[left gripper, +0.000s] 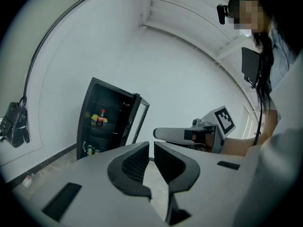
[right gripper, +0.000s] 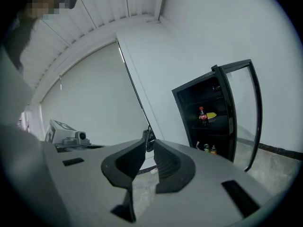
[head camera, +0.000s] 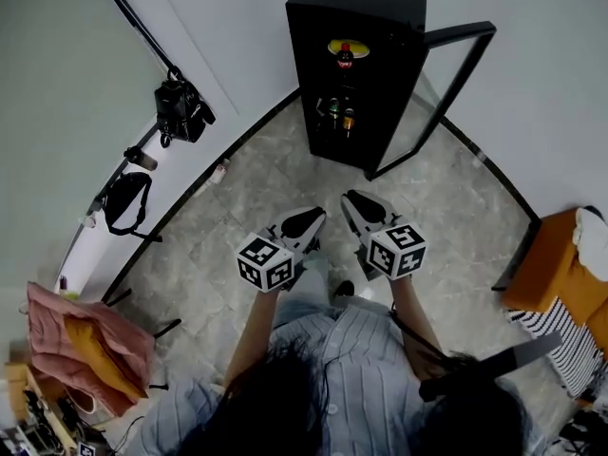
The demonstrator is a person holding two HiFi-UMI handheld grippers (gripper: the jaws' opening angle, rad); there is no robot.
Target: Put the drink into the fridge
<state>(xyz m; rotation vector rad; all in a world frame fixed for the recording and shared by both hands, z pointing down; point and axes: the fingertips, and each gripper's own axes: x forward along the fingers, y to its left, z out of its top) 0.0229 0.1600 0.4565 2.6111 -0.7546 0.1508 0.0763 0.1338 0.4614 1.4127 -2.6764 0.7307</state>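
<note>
Head view looks down on a black fridge (head camera: 356,27) standing against the white wall, its glass door (head camera: 463,32) swung wide open to the right. On the upper shelf stands the drink bottle (head camera: 345,57), dark with a red cap and red label, upright and just in front of a yellow dish (head camera: 356,46) that shares the shelf. On the bottom level sits a small cluster of cans (head camera: 340,115), one green and one orange among them; how many there are in all cannot be told. The shelf between those two levels looks dark, and its contents cannot be made out. The person stands on the grey marbled floor (head camera: 247,188) well apart from the fridge, holding both tools side by side in front of the body. The left gripper (left gripper: 151,144) has its fingers drawn together to a thin slit with nothing between them. The right gripper (right gripper: 150,143) likewise has its fingers all but closed, a narrow gap at the tips and nothing in it. Both point towards the fridge, and neither touches the door, the shelves or the bottle. Off to the left a black camera bag (head camera: 180,110) hangs on a pole by the wall, and an orange box (head camera: 551,274) sits at the right edge.
</note>
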